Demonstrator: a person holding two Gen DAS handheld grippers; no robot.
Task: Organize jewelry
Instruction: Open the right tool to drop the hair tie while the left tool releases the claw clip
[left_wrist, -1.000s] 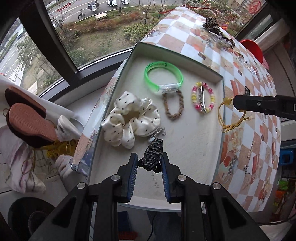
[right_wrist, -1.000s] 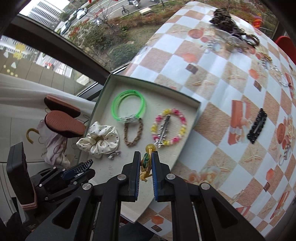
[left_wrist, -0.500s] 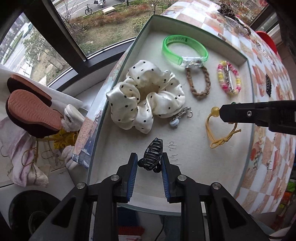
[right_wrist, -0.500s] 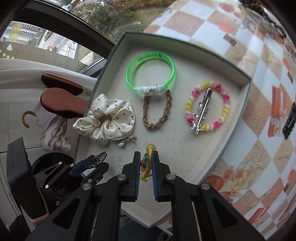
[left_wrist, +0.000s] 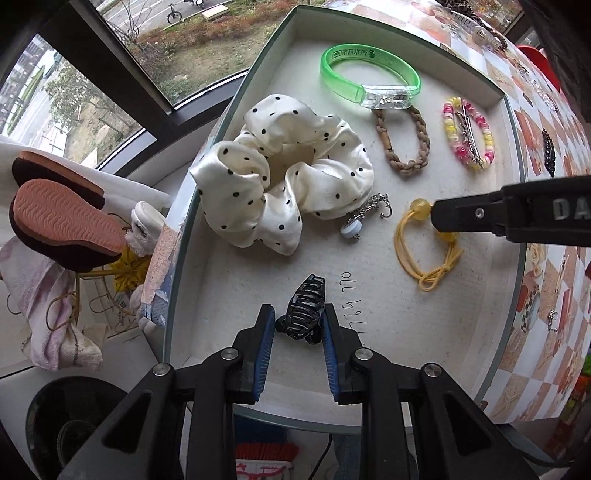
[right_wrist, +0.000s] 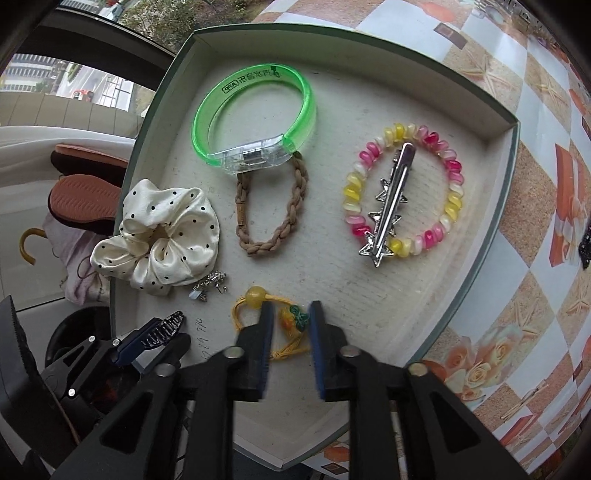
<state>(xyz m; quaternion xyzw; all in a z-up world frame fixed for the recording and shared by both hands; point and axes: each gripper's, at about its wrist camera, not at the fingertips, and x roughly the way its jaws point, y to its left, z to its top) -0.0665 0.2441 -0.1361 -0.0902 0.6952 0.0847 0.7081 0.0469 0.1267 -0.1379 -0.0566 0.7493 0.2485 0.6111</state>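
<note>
A shallow white-lined box (left_wrist: 511, 122) (right_wrist: 511, 122) holds the jewelry. My left gripper (left_wrist: 298, 322) is shut on a black claw hair clip (left_wrist: 303, 314), held low over the box's near left part; the clip also shows in the right wrist view (right_wrist: 162, 328). My right gripper (right_wrist: 290, 319) is open; a yellow hair tie (left_wrist: 421, 254) (right_wrist: 255, 299) with an amber bead lies on the box floor between its fingers. In the box lie a polka-dot scrunchie (left_wrist: 284, 173) (right_wrist: 162, 236), a green bracelet (left_wrist: 369, 74) (right_wrist: 255, 118), a braided brown tie (right_wrist: 273, 210), a beaded bracelet (right_wrist: 406, 195) with a silver star clip (right_wrist: 388, 206), and a small charm (left_wrist: 364, 218).
The box sits at the edge of a table with a checkered orange cloth (right_wrist: 535, 295). More hair pieces lie on the cloth, one black clip (left_wrist: 549, 151) at right. Beyond the left edge are a window, slippers (left_wrist: 62, 218) and cloths.
Both grippers came down over the box. My right gripper has opened and let go of the yellow hair tie, which now lies on the box floor. The left still grips the black clip.
</note>
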